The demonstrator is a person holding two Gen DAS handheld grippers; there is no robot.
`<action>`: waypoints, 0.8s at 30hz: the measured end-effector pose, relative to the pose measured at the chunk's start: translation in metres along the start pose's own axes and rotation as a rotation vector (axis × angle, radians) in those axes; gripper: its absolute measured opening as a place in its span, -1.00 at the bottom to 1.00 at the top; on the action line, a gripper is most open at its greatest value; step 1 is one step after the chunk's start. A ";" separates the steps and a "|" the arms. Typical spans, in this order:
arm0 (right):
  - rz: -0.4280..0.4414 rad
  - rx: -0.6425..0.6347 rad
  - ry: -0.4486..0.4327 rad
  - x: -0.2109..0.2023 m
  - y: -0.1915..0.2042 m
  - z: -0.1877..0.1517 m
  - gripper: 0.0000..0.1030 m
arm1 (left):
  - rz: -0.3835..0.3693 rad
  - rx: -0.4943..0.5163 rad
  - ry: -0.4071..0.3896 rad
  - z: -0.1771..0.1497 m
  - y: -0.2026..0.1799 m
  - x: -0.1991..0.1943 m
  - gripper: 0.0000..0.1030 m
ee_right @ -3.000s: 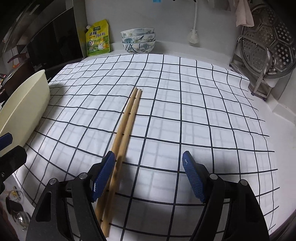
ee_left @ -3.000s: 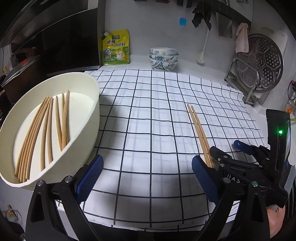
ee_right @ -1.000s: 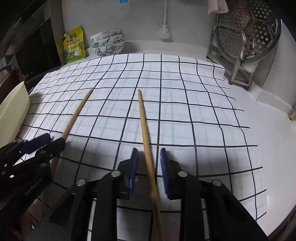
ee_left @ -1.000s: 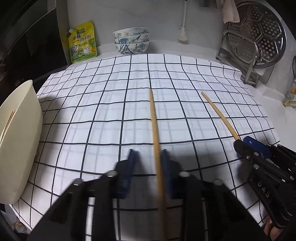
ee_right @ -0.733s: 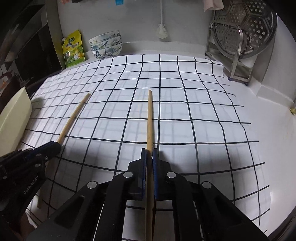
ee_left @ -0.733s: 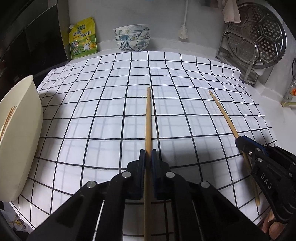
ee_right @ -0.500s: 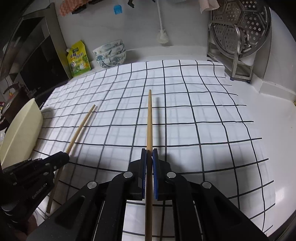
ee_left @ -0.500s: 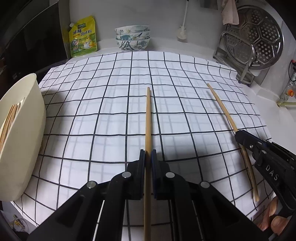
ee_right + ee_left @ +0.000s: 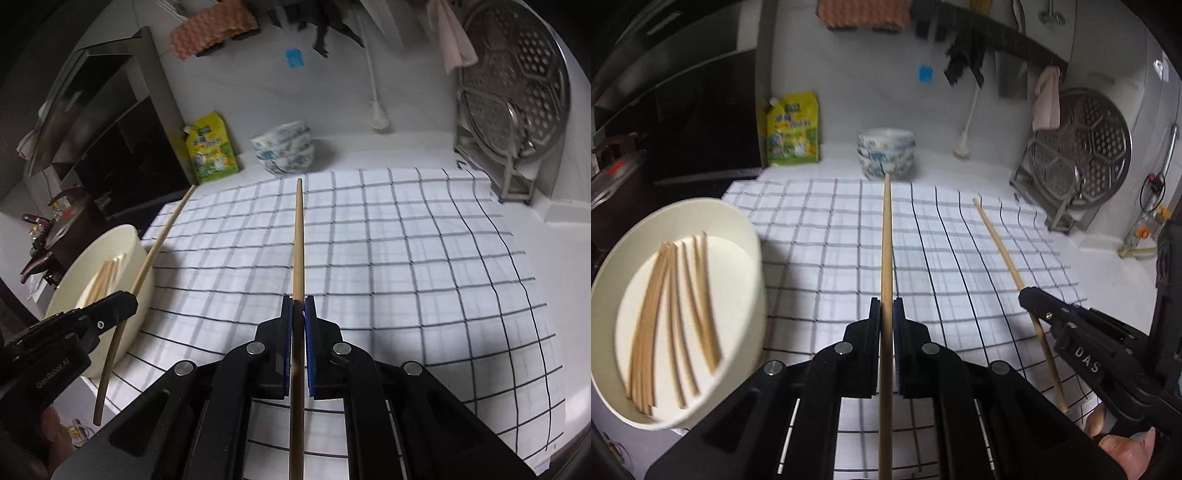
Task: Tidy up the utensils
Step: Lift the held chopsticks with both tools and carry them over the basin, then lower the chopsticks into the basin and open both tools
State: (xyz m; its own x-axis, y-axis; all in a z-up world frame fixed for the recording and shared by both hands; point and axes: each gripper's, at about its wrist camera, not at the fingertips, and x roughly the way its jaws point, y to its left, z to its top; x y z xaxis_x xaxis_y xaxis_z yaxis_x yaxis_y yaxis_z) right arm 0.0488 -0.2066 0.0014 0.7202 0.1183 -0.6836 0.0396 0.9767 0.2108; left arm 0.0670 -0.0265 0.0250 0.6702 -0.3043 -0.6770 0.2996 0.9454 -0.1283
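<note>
- While each claw is clamped shut on its own chopstick, the move ahead turns on where the white tub (image 9: 753, 258) lies: off to your left, sitting on the left edge of the table (image 9: 576, 258).
- Your left claw (image 9: 886, 314) grips the left chopstick (image 9: 886, 236) partway along its length; the stick runs straight out along the claw's line, tip toward the stacked bowls (image 9: 885, 152) at the back wall, tail trailing under the camera.
- Your right claw (image 9: 298, 314) holds the right chopstick (image 9: 298, 236) the same way, long axis pointing away from you over the checked cloth (image 9: 406, 258).
- Both sticks look lifted clear of the cloth, side by side and apart; neither touches the other.
- Your left hand is the nearer one to the tub. In the right wrist view the left stick already crosses in front of the tub's rim.
- Loose chopsticks (image 9: 672, 314) lie in the tub with their long axes running roughly front to back, so I judge you can lay yours in without much turning.
- Watch the tub's near rim: a trailing tail could catch it as you swing left.
- Open room is good over the cloth, which looks bare. The steamer rack (image 9: 513, 122) at far right and the yellow pouch (image 9: 792, 129) at the back stand well away from the path.
</note>
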 end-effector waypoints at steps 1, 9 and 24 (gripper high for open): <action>0.006 -0.009 -0.003 0.000 0.008 0.003 -0.88 | 0.002 -0.008 -0.020 0.004 0.008 -0.010 -0.86; 0.126 -0.089 -0.031 0.007 0.089 0.023 -0.88 | 0.090 -0.051 -0.119 0.018 0.077 -0.059 -0.86; 0.334 -0.243 0.073 0.071 0.235 0.033 -0.88 | 0.299 -0.201 -0.087 -0.001 0.211 -0.069 -0.86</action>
State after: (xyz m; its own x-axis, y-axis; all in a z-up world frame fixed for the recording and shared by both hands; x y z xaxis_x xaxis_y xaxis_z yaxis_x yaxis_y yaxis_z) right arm 0.1319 0.0257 0.0259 0.6147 0.4395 -0.6550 -0.3588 0.8953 0.2640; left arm 0.0828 0.1939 0.0442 0.7658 -0.0118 -0.6430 -0.0515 0.9955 -0.0795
